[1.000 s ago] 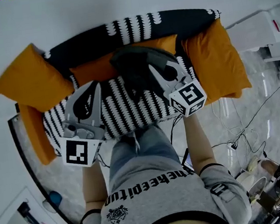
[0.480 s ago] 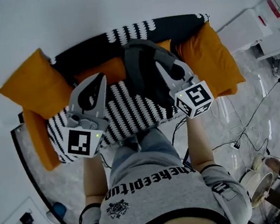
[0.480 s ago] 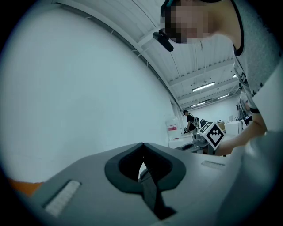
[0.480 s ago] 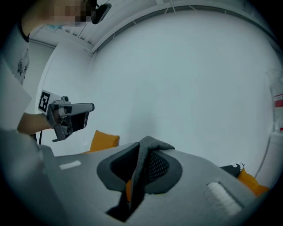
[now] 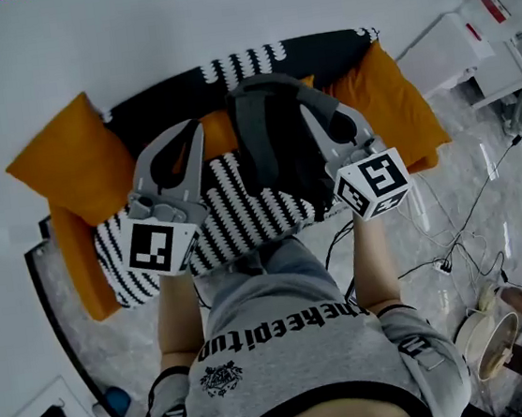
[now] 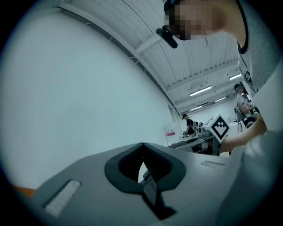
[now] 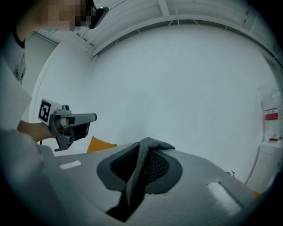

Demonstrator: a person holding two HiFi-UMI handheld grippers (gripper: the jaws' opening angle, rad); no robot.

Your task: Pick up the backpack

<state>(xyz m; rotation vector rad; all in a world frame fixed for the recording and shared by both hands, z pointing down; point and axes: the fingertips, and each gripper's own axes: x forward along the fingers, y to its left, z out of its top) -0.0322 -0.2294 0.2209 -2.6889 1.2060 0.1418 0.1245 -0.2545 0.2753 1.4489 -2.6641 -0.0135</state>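
Backpack [image 5: 275, 154] raised higher, strap [image 7: 136, 176] pinched in right tool [image 7: 142, 148], partly hidden

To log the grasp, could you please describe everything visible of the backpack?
The backpack is dark grey fabric, soft and slumped, hanging upright over the striped sofa in front of orange cushions. Its padded strap, mesh-lined, is pinched in the shut jaws of the right gripper. Whether its bottom touches the seat cannot be told.

Sofa [image 5: 244, 224]: black-and-white patterned cover, on the floor [image 5: 489, 222].
Left cushions [image 5: 72, 165]: 2, orange, at the left end.
Back cushion [image 5: 217, 133]: 1, orange.
Right cushion [image 5: 399, 105]: 1, orange.
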